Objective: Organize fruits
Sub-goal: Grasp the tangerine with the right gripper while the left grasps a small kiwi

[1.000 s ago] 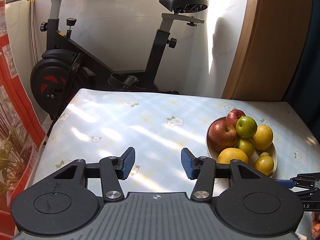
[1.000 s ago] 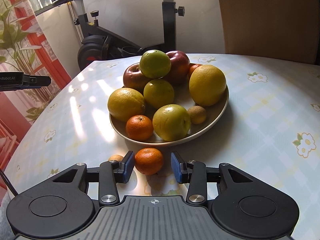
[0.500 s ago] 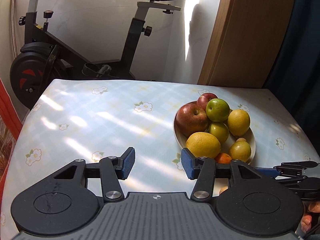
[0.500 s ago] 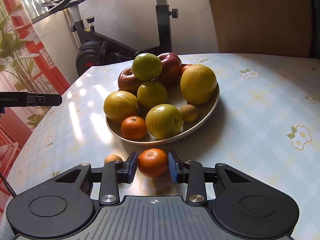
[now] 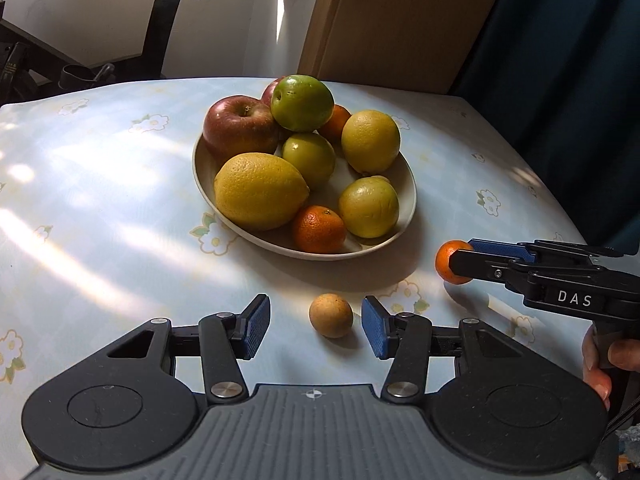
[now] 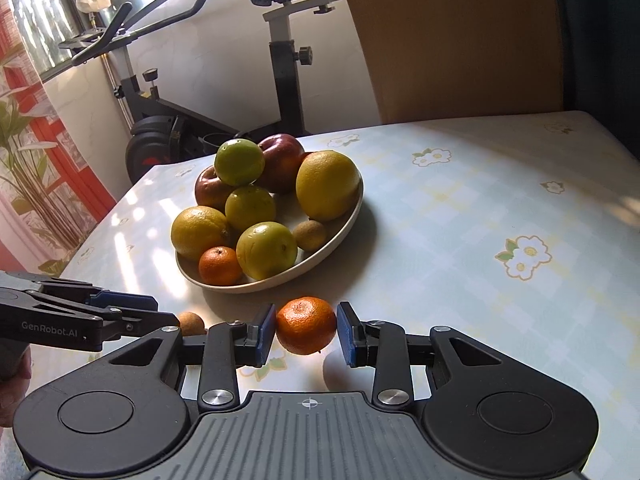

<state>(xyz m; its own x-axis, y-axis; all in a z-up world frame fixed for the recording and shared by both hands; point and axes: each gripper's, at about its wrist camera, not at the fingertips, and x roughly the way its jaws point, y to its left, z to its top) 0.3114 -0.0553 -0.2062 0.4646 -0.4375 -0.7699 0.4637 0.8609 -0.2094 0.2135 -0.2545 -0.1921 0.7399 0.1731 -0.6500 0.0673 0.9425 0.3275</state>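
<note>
A beige bowl point(image 5: 406, 184) point(image 6: 352, 216) on the table holds apples, lemons, green fruits and a mandarin. My right gripper point(image 6: 306, 330) is shut on a loose mandarin point(image 6: 306, 325) and holds it just above the table in front of the bowl; the mandarin also shows in the left wrist view point(image 5: 446, 258). My left gripper point(image 5: 316, 326) is open, its pads on either side of a small brown fruit point(image 5: 331, 315) that lies on the table. That brown fruit is partly hidden in the right wrist view point(image 6: 191, 322).
The table has a pale flowered cloth point(image 5: 100, 184). An exercise bike point(image 6: 208, 80) stands beyond the far edge, a wooden panel point(image 5: 400, 20) and a dark curtain point(image 5: 568, 80) behind. A red window frame and plants point(image 6: 24, 184) are at the left.
My left gripper swung right and came down around the small brown fruit. My right gripper closed on the loose mandarin and lifted it slightly.
</note>
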